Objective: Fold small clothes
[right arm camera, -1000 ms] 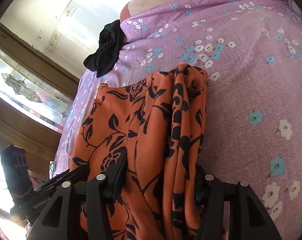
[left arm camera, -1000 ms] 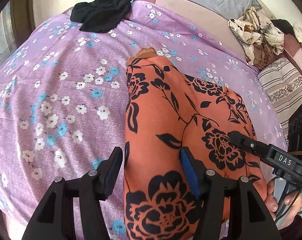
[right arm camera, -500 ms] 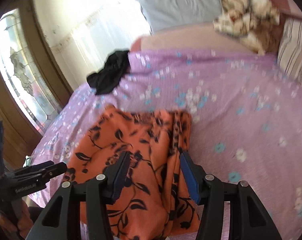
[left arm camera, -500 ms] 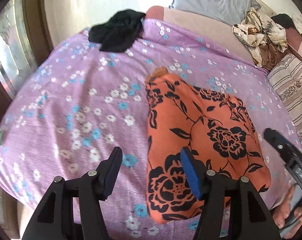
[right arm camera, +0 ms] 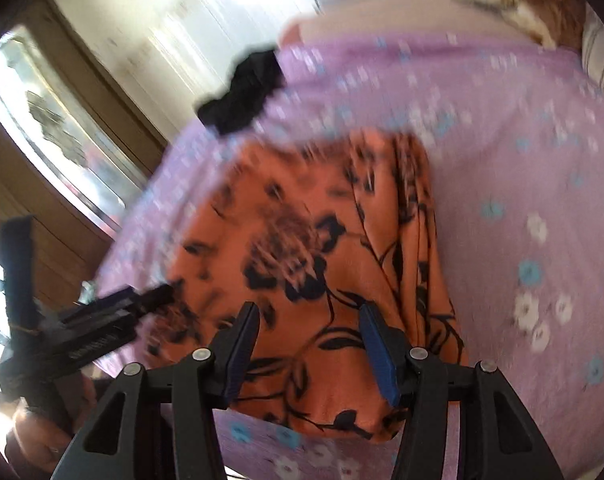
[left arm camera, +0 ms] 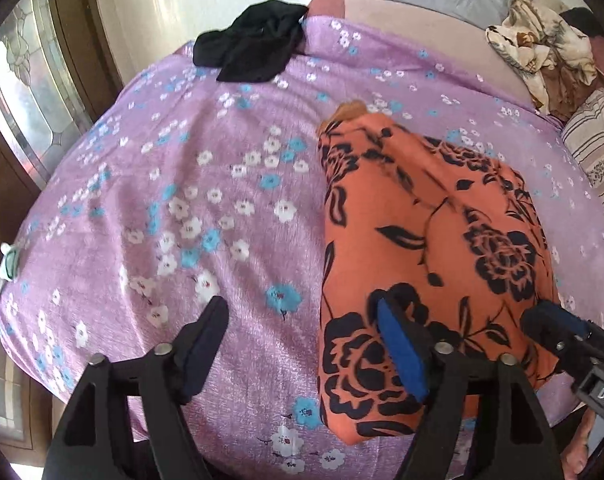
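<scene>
An orange garment with black flowers (left arm camera: 426, 248) lies folded on the purple flowered bedspread (left arm camera: 181, 208); it also shows in the right wrist view (right arm camera: 322, 248). My left gripper (left arm camera: 302, 344) is open and empty, held above the bedspread by the garment's left edge. My right gripper (right arm camera: 308, 344) is open and empty, held above the garment's near end. The right gripper's tip shows in the left wrist view (left arm camera: 550, 328), and the left gripper in the right wrist view (right arm camera: 157, 296). The right wrist view is blurred.
A black garment (left arm camera: 253, 52) lies crumpled at the bed's far edge, also in the right wrist view (right arm camera: 245, 92). A cream patterned cloth (left arm camera: 542, 56) and a striped pillow (left arm camera: 594, 152) lie at the far right. A wooden window frame (left arm camera: 41, 92) stands left.
Both grippers have let go of the orange garment and pulled back and up from it. The garment now lies folded on the bed.
</scene>
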Available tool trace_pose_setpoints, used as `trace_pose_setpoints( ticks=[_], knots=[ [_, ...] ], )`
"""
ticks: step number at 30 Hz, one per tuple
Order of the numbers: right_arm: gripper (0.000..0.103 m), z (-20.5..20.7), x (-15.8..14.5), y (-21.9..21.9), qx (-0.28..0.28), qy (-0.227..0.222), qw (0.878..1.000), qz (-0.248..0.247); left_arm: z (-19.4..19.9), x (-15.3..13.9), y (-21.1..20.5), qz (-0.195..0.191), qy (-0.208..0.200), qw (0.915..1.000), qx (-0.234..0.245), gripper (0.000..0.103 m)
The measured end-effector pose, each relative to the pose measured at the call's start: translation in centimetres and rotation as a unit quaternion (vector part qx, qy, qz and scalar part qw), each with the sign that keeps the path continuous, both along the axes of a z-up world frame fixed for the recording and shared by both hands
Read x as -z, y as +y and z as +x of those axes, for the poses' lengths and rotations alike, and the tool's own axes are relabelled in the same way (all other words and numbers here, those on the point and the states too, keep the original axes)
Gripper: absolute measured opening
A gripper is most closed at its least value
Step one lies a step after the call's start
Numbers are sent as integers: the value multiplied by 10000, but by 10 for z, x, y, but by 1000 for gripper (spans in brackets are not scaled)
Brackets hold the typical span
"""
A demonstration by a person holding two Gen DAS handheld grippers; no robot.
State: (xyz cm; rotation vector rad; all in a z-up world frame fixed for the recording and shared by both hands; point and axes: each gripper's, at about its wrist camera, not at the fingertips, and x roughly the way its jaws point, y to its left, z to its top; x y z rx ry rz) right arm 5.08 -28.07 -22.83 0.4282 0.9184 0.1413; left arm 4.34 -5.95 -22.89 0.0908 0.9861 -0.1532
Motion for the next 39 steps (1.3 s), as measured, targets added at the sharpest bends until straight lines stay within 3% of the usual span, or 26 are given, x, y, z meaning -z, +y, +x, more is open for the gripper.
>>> trace_pose_setpoints(
  ticks=[4, 13, 22, 30, 39],
  knots=[
    [55, -4, -9, 5, 11, -134, 9998, -155, -2, -7, 3, -44, -43, 10000, -53, 78],
    [55, -47, -59, 7, 326, -1067, 9922, -559, -34, -77, 10, -95, -1111, 9936, -176, 78],
    [65, -92, -117, -8, 832, -1724, 9788, -733, -77, -146, 9, 67, -2069, 9782, -148, 94],
    [73, -129, -162, -4, 983, -2244, 9630, -1128, -114, -183, -1, 427, -2685, 9619, -304, 102],
    [74, -160, -188, 19, 809, -2623, 9487, -1571, -139, -209, 4, 87, -2743, 9615, -122, 103]
  ],
)
